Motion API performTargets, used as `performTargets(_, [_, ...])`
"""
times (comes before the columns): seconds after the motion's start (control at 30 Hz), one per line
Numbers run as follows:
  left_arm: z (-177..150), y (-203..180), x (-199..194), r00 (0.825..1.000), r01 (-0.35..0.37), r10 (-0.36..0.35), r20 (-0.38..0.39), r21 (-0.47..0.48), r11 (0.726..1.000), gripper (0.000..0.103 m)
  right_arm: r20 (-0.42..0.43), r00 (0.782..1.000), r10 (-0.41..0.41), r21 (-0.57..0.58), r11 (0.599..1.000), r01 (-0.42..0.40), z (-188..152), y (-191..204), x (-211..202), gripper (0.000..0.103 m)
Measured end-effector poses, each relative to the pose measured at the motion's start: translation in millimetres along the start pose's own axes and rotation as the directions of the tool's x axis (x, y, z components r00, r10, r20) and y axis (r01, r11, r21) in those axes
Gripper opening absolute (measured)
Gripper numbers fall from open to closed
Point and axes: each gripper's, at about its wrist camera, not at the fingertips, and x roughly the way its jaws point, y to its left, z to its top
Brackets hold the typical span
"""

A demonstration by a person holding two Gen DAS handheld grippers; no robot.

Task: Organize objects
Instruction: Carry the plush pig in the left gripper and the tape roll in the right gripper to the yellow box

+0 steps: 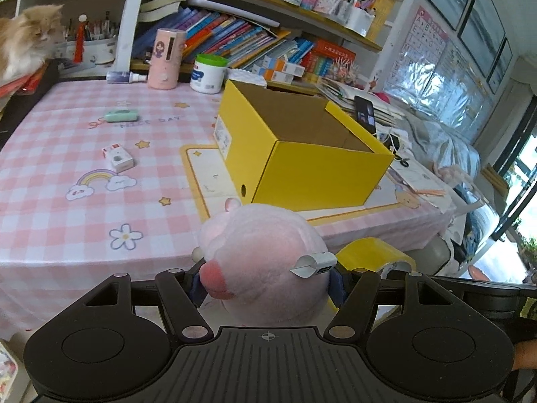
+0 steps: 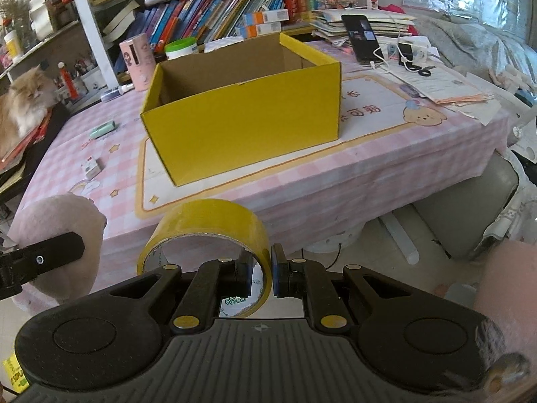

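Softly, left gripper (image 1: 267, 285) jaws squeeze a fuzzy round plush (image 1: 265, 262); right gripper (image 2: 261, 273) jaws pinch a glossy tape ring (image 2: 208, 231).

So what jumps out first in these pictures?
The open yellow box stands on the pink checked tablecloth. In front of the table, the left gripper squeezes a pink plush toy, and the right gripper pinches a roll of yellow tape. A fluffy ginger cat watches from the far left.

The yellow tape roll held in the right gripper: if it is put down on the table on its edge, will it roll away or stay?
The yellow tape roll is a round hoop, so on its edge it would probably roll. Laid flat it should stay. The right gripper pinches only its thin wall, which looks stiff, with a cardboard core, so it will likely keep its shape.
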Motion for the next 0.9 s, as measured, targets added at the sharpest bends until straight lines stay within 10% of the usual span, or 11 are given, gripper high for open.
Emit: performTargets(0.9, [58,-47,52,0.992,0.044,-0.046,0.116,0.024,0.999,0.067,0.050,0.999,-0.008,-0.007,1.000,0.008,79,-51,36,0.010])
